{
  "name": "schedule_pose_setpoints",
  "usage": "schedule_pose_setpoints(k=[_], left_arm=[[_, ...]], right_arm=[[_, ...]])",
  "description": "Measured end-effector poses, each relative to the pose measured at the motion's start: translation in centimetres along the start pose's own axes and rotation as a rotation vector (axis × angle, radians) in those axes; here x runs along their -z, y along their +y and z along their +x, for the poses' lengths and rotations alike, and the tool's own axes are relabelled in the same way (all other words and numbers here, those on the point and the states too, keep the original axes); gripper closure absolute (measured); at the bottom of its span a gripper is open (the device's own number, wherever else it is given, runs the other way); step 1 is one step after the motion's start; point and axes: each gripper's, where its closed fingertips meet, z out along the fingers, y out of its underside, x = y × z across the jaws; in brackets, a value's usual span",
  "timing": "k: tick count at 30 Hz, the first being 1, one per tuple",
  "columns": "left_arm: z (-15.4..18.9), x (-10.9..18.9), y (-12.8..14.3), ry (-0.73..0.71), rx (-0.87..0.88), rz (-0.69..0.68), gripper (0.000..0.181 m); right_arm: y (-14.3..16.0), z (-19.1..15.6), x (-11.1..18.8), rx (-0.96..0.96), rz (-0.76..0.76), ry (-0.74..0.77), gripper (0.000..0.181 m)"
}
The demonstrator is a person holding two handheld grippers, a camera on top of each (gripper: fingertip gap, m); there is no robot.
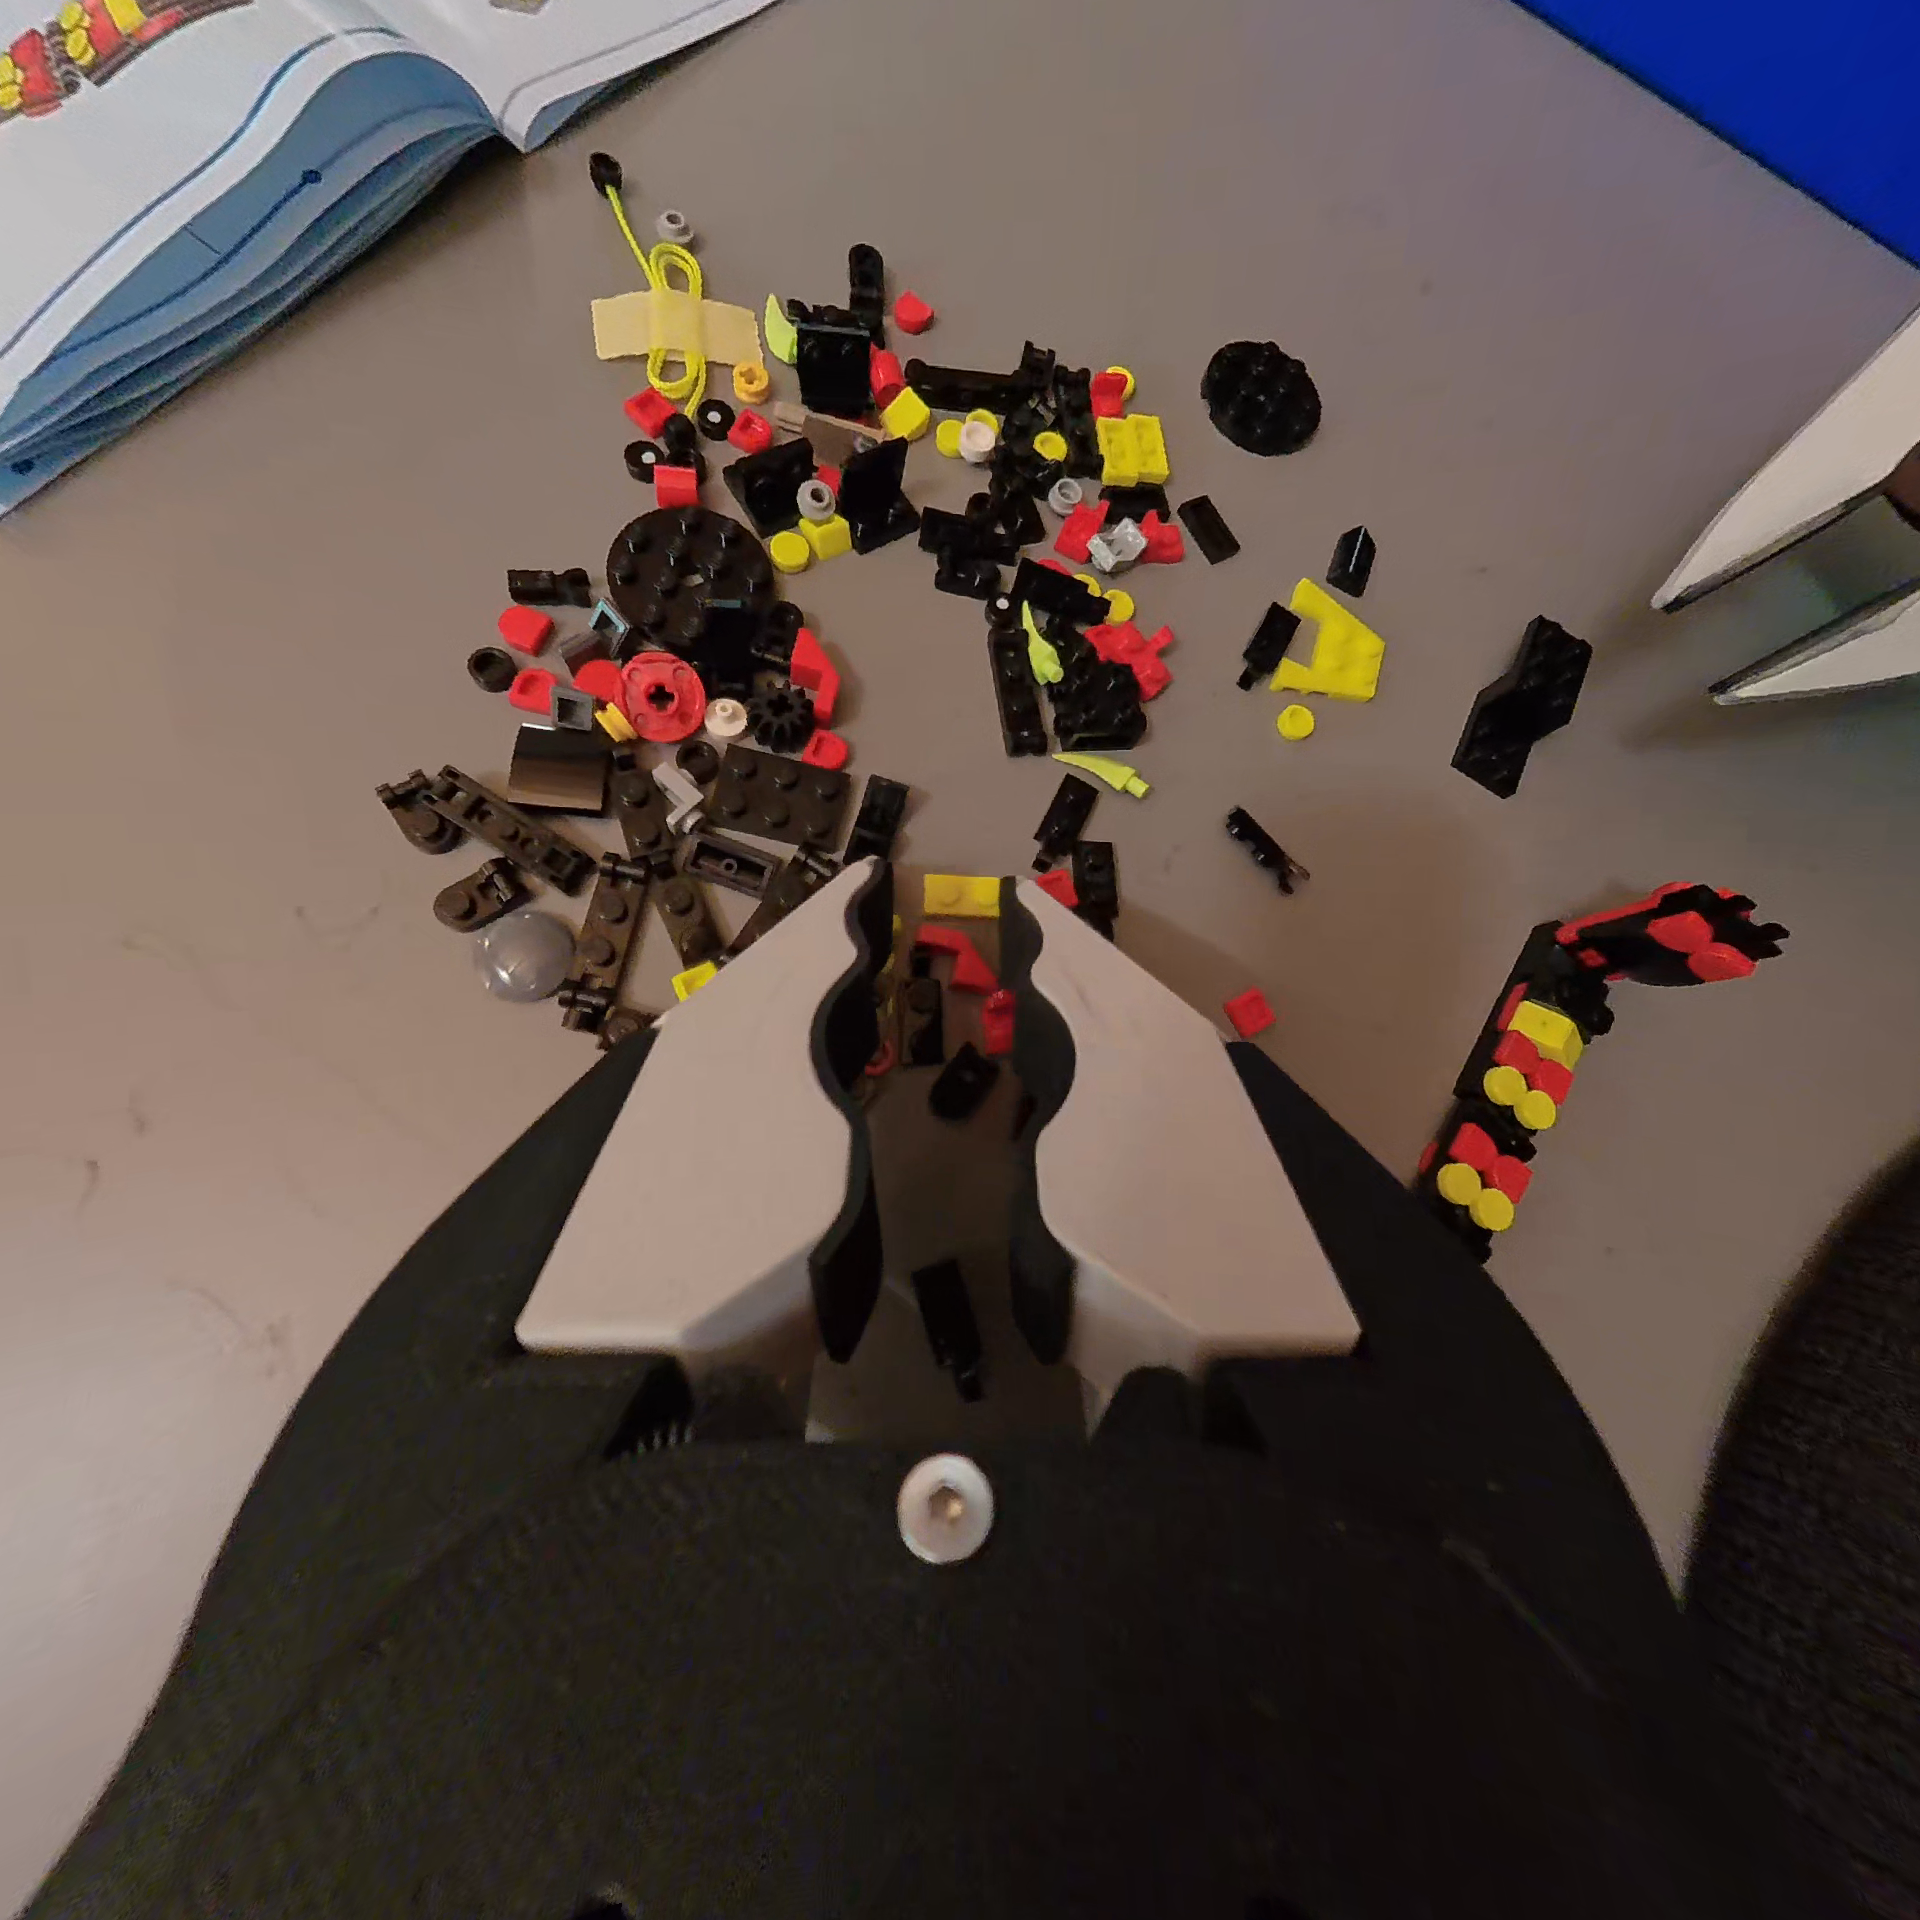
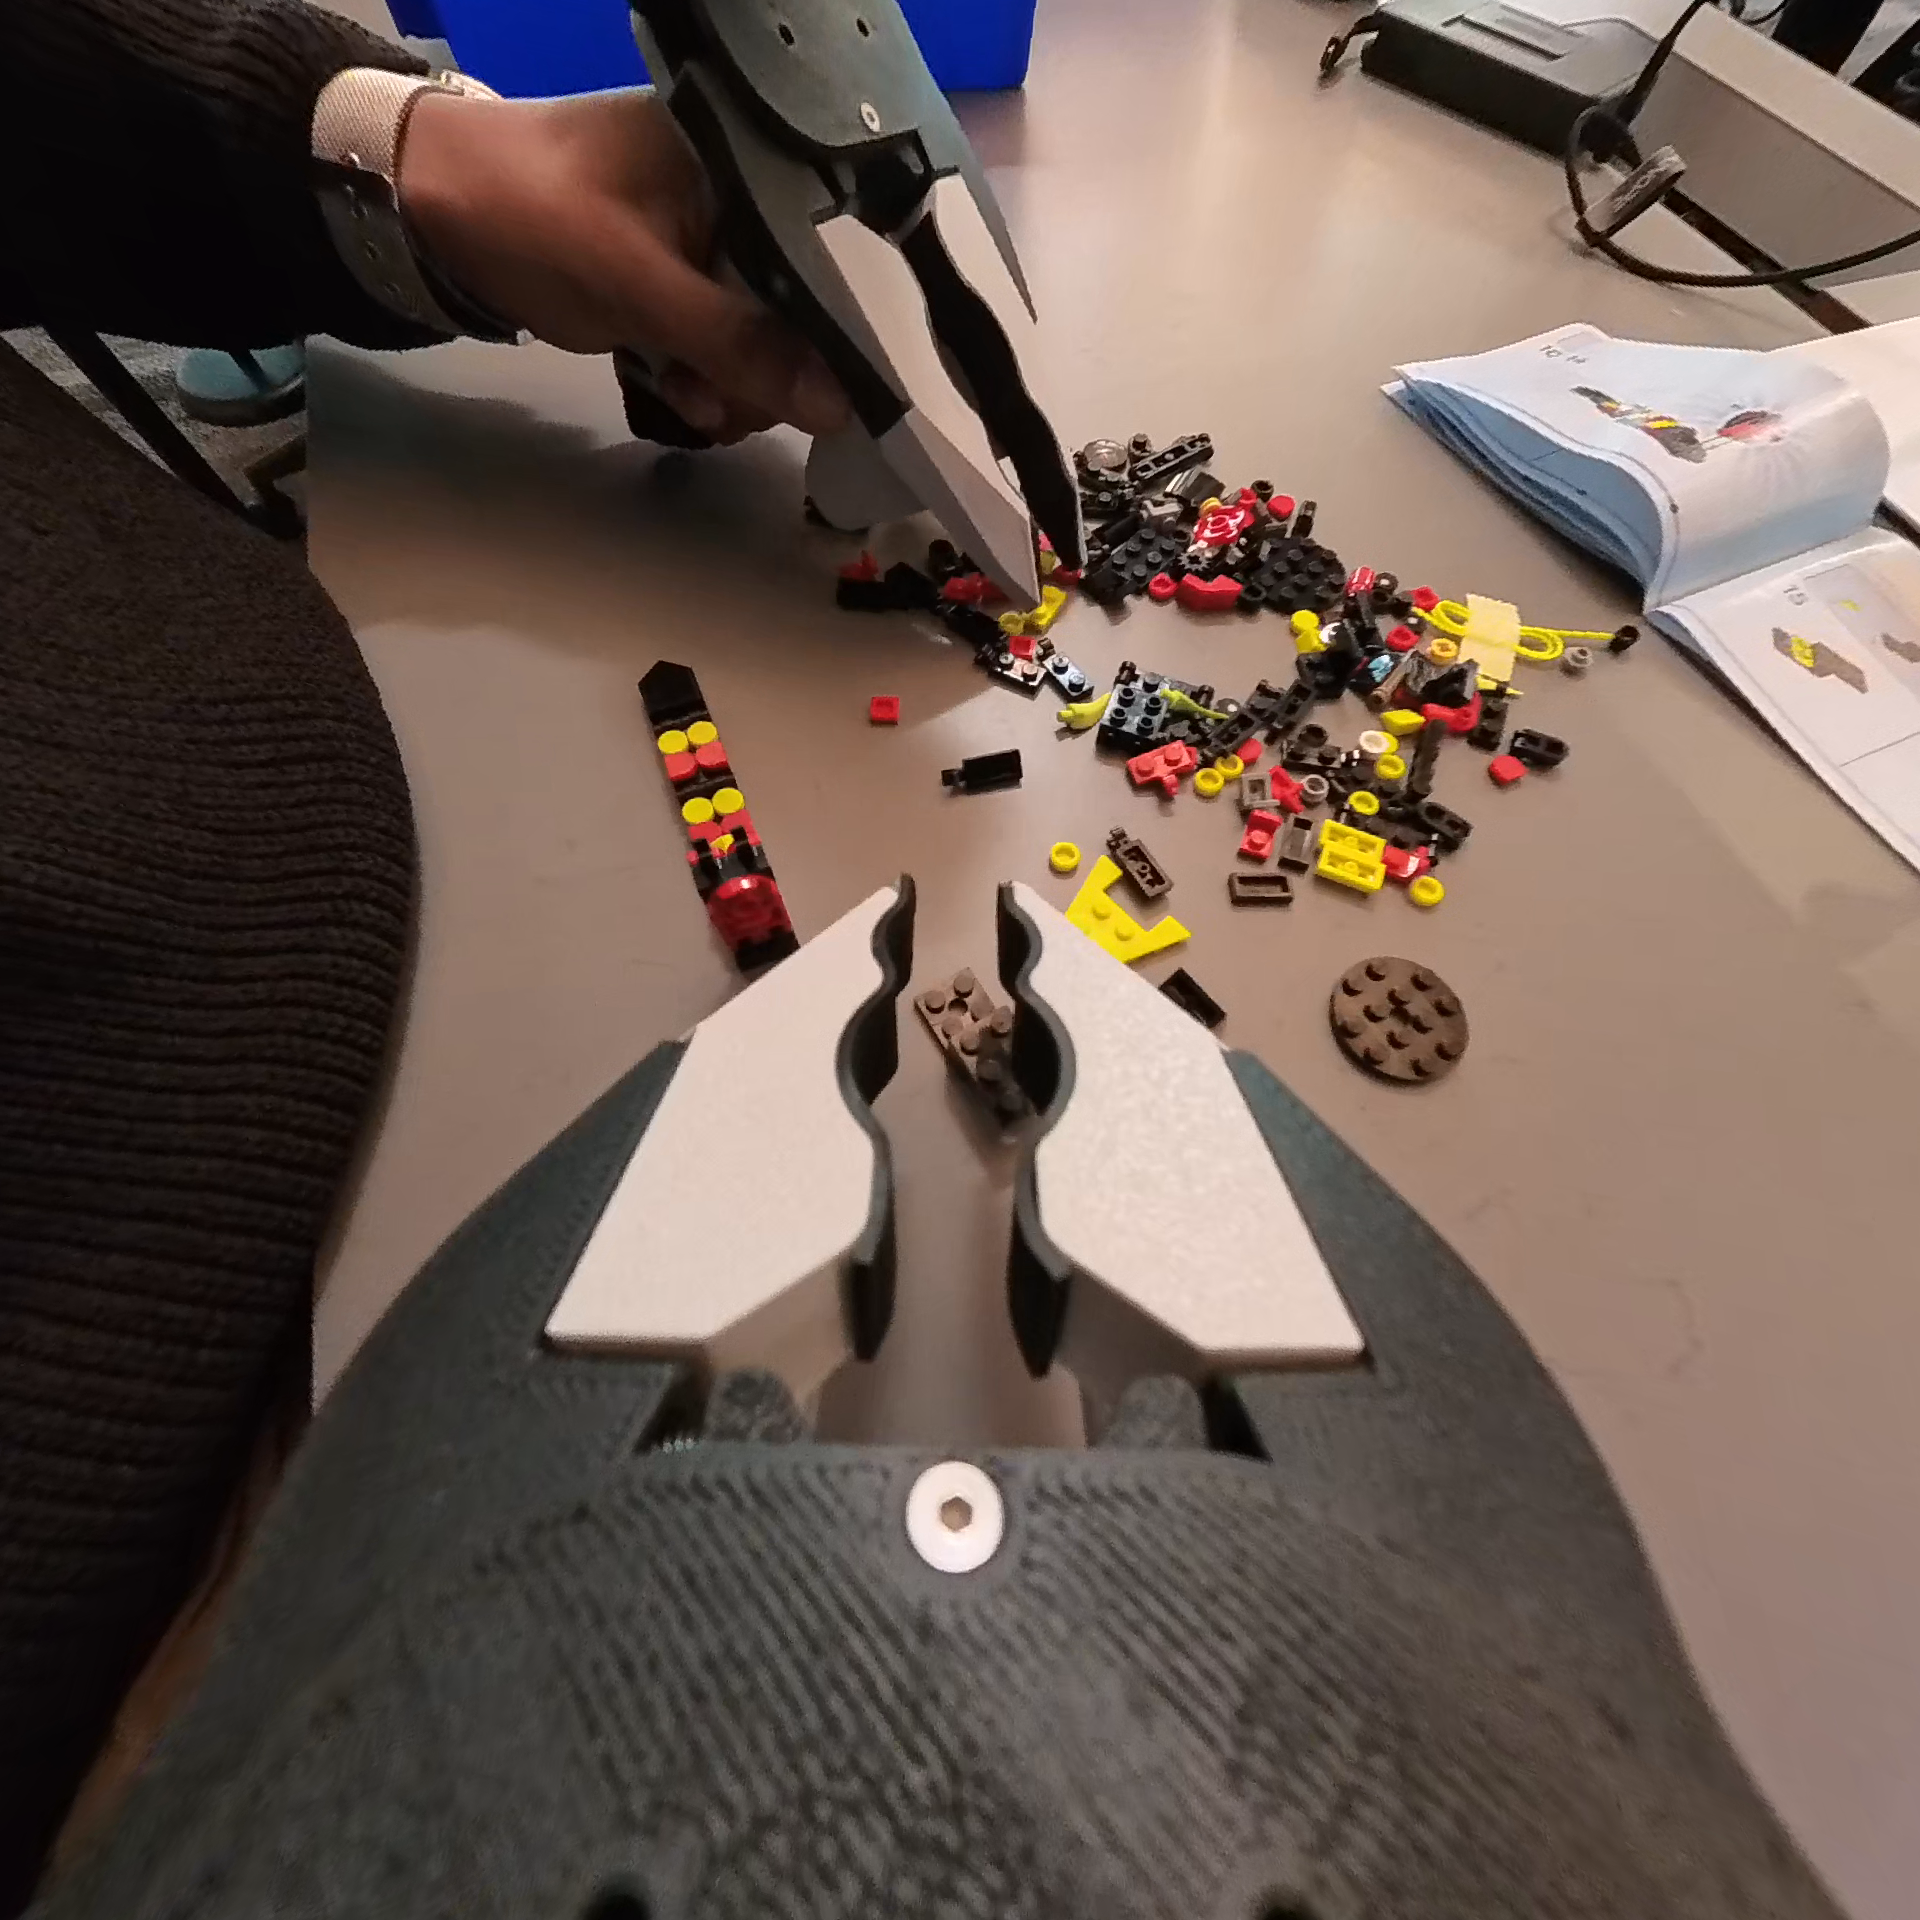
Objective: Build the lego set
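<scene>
Our left gripper dips its parted, empty fingers into the near edge of the loose pile of black, red and yellow plastic bricks on the grey counter. Our right gripper, fingers apart, straddles a black angled plate. The half-built red, yellow and black strip lies just left. We should single out one brick, centre it, then close gently.

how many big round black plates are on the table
2: one round black plate lies alone on the table near the right gripper; the other sits in the pile. Others may be buried.
</scene>
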Motion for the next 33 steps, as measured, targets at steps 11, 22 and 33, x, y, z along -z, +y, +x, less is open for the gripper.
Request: schedule_pose_setpoints(k=[11,22,33], left_arm=[[0.2,-0.3,0.4,-0.004,0.011,-0.019,0.167],[1.9,0.7,-1.4,0.061,-0.016,0.07,0.168],[12.8,-2.2,-2.0,0.328,-0.24,0.009,0.168]], right_arm=[[0.1,0.1,0.0,-0.007,0.0,0.002,0.168],[0.3,1.5,0.9,-0.001,-0.011,0.068,0.168],[2.0,2.3,1.5,-0.064,-0.082,0.08,0.165]])
